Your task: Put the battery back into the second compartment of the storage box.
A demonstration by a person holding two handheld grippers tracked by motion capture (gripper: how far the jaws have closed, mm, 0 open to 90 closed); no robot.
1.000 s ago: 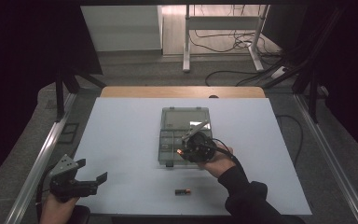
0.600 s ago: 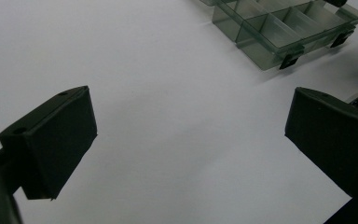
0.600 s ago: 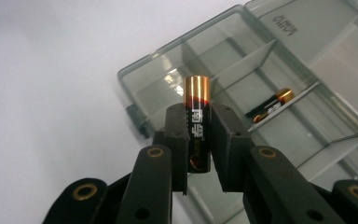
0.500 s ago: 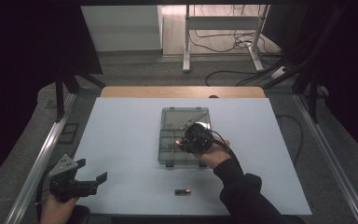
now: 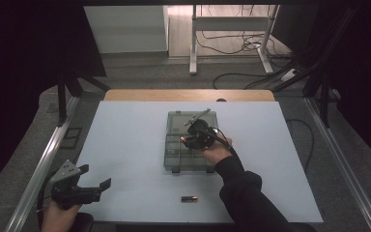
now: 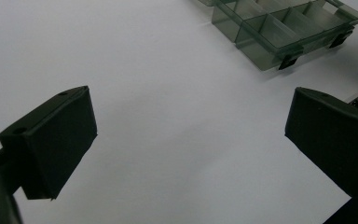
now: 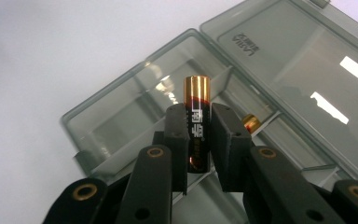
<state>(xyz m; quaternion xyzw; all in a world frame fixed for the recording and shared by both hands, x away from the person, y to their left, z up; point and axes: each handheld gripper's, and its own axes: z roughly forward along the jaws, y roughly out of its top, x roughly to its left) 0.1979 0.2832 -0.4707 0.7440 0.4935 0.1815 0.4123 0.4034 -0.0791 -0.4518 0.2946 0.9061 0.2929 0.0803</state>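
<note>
Far left of the high view: left gripper low over the white table, jaws spread wide, nothing between them, parked near the table's left front corner. In the left gripper view, bare tabletop between the two black pads, with the near end of the organiser box well apart at upper right. Further right, near the front edge: a spare battery lying flat on its side, apart from the box and from both grippers. At centre: smoke-tinted clear organiser box, lid swung open and lying back flat, dividers forming several compartments. Above it, right gripper, jaws pinched on a battery, held upright at mid-body, gold cap poking above the pads. Beyond it in the right gripper view, another gold-tipped cell already lying in a compartment. Likely handling, judged from looks: small, rigid, fairly dense for its size, smooth wrapper and round body, so prone to rolling or twisting in a loose pinch. Best taken across the middle of the cylinder, pads square on opposite sides, as now; ends left free for lowering into a compartment. Box light and thin-walled, apt to slide if nudged.
</note>
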